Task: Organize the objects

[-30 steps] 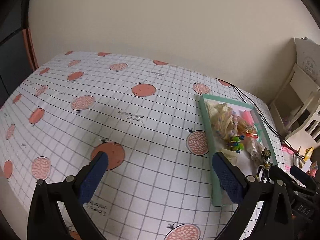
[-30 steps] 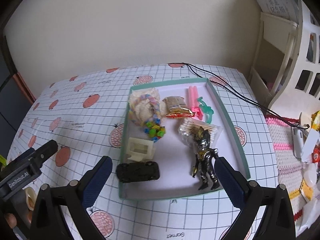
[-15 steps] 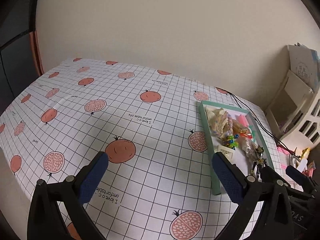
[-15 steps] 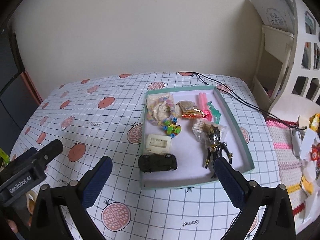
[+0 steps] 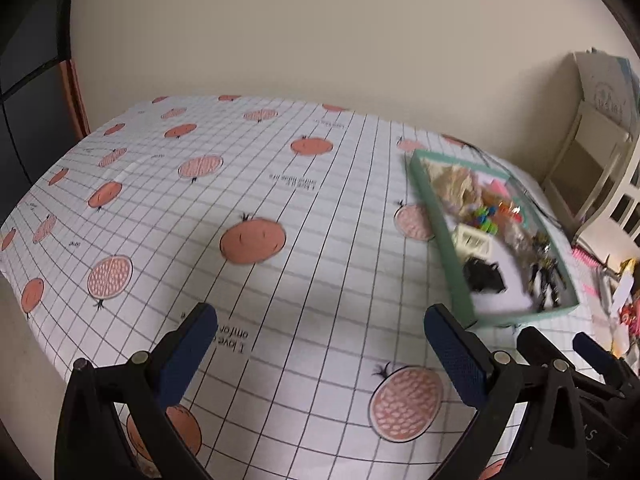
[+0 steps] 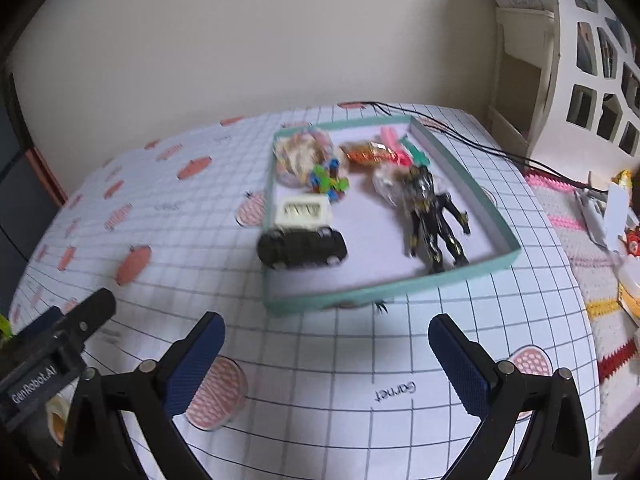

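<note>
A shallow green tray [image 6: 460, 276] lies on the table and holds a black toy car [image 6: 302, 247], a black and gold action figure [image 6: 434, 216], a cream plastic piece [image 6: 303, 212], colourful beads [image 6: 328, 178], snack packets [image 6: 370, 151] and pink and green clips [image 6: 400, 146]. My right gripper [image 6: 326, 360] hovers open in front of the tray's near edge, holding nothing. My left gripper [image 5: 320, 350] stands open over bare tablecloth, left of the tray [image 5: 448, 248]. The black car [image 5: 482, 276] and figure [image 5: 544, 276] show blurred in the left wrist view.
A checked tablecloth [image 5: 280, 184] with red fruit prints covers the table. Black cables [image 6: 472, 140] run behind the tray. A white shelf unit [image 6: 560, 80] stands at the right, with clutter on a knitted mat [image 6: 568, 224]. A wall rises behind the table.
Both grippers have pulled back from the tray and stayed open. The right view has since moved closer to it again. The tray's contents have not moved.
</note>
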Demonstrator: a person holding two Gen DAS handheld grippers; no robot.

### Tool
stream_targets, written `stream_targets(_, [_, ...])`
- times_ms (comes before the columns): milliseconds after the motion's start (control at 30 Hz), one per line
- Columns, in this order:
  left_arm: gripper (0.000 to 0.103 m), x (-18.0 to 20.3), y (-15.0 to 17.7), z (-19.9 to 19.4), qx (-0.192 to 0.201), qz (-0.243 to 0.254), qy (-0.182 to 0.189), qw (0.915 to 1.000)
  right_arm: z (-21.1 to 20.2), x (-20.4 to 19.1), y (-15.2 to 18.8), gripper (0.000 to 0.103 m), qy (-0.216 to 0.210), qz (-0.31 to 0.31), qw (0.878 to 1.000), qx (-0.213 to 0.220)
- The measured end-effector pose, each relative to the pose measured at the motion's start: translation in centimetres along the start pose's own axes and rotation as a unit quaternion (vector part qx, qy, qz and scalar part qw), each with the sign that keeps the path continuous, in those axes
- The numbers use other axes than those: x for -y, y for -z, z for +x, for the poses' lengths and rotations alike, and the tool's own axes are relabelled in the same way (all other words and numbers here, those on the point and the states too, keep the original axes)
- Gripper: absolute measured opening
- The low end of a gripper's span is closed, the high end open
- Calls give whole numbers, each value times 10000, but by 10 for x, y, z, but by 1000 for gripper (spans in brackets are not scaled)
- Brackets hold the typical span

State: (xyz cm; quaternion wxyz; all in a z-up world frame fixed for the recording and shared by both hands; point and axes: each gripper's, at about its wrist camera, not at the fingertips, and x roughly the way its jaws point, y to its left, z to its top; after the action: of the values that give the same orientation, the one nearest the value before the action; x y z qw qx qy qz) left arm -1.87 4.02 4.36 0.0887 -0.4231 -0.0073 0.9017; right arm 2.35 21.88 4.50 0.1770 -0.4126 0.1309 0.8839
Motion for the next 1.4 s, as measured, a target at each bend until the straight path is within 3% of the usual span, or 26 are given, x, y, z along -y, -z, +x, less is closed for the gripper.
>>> stream_targets(333, [103,-7,37,45,-580,16,-259,9980,33,10,28,103,281,-91,9987,-415])
stream_targets(533, [103,-11,43,55,-719,-12,-268,9971,42,22,33,103,420,34,9976,-548])
stream_targets(1400, [103,-3,51,60,-657,120,-446,9968,49,20,38,103,679,-9,9970,-363])
